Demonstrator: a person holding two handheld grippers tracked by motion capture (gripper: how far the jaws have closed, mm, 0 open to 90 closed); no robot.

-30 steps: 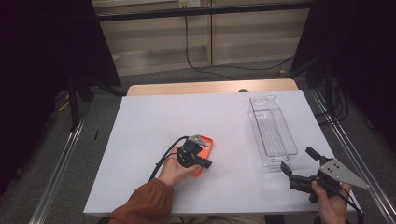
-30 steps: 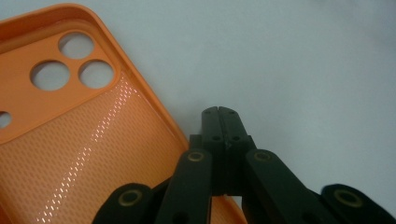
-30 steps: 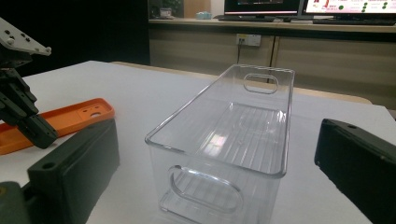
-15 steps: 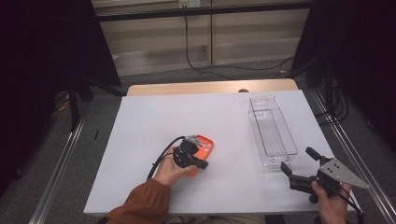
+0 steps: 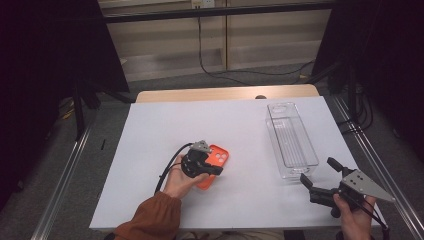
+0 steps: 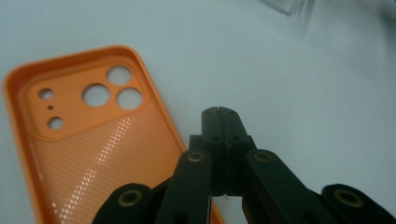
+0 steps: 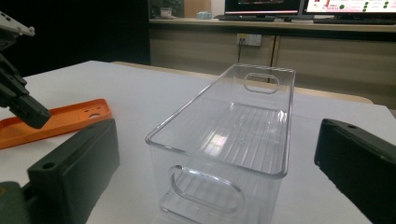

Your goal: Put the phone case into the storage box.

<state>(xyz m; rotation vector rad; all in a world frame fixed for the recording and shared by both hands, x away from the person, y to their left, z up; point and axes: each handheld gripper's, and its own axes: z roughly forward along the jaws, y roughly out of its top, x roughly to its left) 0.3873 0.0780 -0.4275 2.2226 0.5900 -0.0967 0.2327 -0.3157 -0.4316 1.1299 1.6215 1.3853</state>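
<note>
White sheeting covers the table [image 5: 150,150], whose wooden far edge shows as a narrow strip; beyond it the room falls into darkness on both sides, with a pale wall panel and a hanging cable at centre. Front corners of the table are cut off by the lower frame edge in the high view.

Clear plastic bin [image 5: 291,140], long and narrow, stands at the right of the table with a cut-out handle at each end; its ribbed floor shows through the walls, and its transparent edges are hard to trace against the white surface.

Right gripper [image 5: 322,176], held near the front right corner just short of the bin's near end, has its jaws spread wide with nothing between them; the hand below it is partly cut off.

Left gripper [image 5: 218,170], at table centre, has its jaws pressed together on nothing, tips just beside the case's long edge; contact cannot be told.

Orange phone case [image 6: 84,140] lies flat, hollow side up, with round camera cut-outs at one end and a fine dotted inner texture. Its near end is hidden beneath the gripper.
</note>
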